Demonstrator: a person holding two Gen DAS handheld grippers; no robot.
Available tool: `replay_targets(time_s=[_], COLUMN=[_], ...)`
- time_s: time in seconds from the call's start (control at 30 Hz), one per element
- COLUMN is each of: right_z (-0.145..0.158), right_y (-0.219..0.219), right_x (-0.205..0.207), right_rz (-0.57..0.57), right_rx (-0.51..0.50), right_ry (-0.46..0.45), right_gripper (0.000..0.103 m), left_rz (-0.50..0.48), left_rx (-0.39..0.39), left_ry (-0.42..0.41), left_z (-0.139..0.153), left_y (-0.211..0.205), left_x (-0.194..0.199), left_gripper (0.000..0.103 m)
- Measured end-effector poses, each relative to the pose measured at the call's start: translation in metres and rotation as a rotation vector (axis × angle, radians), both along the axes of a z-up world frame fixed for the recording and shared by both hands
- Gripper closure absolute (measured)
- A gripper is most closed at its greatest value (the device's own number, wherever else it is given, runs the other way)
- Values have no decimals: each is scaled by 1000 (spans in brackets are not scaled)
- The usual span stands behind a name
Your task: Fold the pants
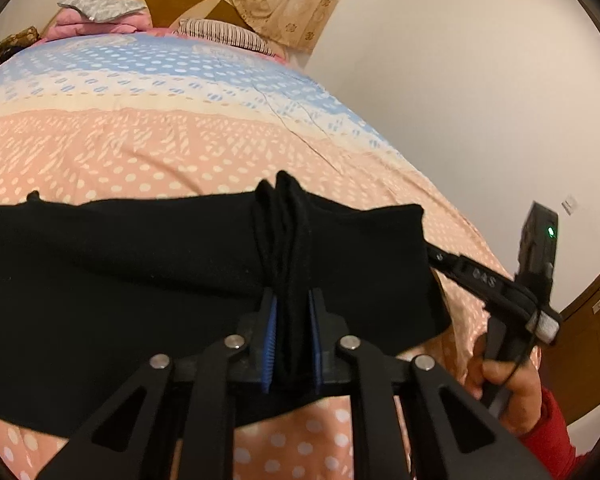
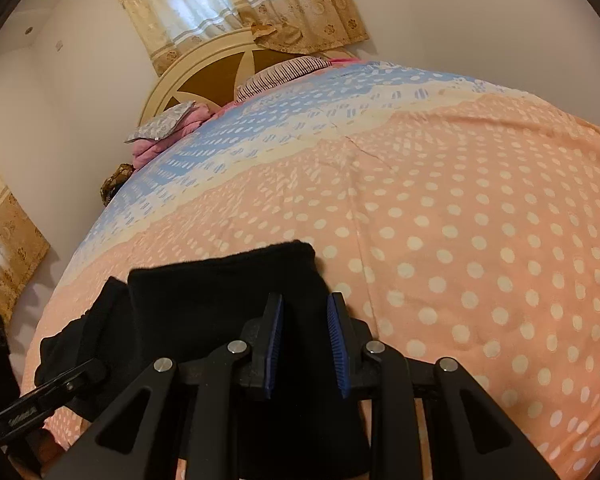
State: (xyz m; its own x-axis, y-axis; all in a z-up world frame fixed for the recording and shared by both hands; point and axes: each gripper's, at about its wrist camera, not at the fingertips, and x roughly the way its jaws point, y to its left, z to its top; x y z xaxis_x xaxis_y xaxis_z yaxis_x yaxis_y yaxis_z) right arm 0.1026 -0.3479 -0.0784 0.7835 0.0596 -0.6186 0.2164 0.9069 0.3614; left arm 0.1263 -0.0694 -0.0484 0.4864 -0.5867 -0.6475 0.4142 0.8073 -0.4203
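1. The bed (image 1: 148, 120) fills most of both views, covered by a spread banded in blue and cream at the far end and peach with white dots nearer the cameras.
2. The headboard (image 2: 204, 76), cream with brown panels, stands at the bed's far end against a pale wall, with patterned curtains (image 2: 236, 4) hanging behind it.
3. The black pants (image 1: 120, 280) lie across the near edge of the bed, over the peach dotted part of the spread; in the left wrist view they stretch from the left border to a squared end on the right.
4. A striped pillow (image 1: 224, 34) and a pink bundle with a grey patterned cushion (image 1: 100, 10) on top sit at the headboard end, well apart from the pants.
5. The left gripper (image 1: 292, 332) has its fingers (image 1: 269, 340) drawn close together, blue pads pinching a bunched vertical fold of the pants that rises above the tips.
6. The right gripper (image 2: 304, 340) has its fingers (image 2: 338, 344) parted with a clear gap; black cloth lies between and beneath them, but whether the pads touch it cannot be told. In the left wrist view this gripper reaches in at the pants' right end, held by a hand (image 1: 504, 388) in a red sleeve.
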Motion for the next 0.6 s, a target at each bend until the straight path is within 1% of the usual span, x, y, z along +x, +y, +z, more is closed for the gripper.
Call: replay_targets(time_s=[0.07,0.1,0.13,0.17,0.23,0.3,0.33,0.4,0.43,0.5,0.53,0.6], right_z=[1,1,1,1,2,4,6,14,19,27,31,32], right_y=[2,4,6,10,14,11,7,5,8,20,33,59], right_x=[3,5,6,8,9,5,0,-12,-17,-21,-20,-11], right_rz=[10,19,26,35,49,42,22,1,14,73,129,231], right_rx=[-13,-22,-36,-71,-115,-96,-75,-52,-47,-49,-58,-92], right_ry=[-5,-7,-6,-2,1,-6,-24,-76,-106,-149,-162,-149], right_gripper=[78,78,78,78,78,78,78,78,78,78,78,78], left_rz=[27,48,76,105,139,161,173,185,189,199,197,148], left_rx=[7,27,57,88,116,146,160,180,189,197,196,179], left_ry=[15,6,-15,-38,-79,-119,-137,-137,-133,-121,-114,-113], left_z=[-6,-8,-9,-9,-5,2,5,5,4,1,1,0], left_y=[5,7,10,13,20,27,31,34,36,35,34,27], left_x=[-7,-10,-12,-13,-15,-16,-18,-17,-16,-11,-10,-12], left_gripper=[90,90,90,90,90,90,89,88,88,88,88,88])
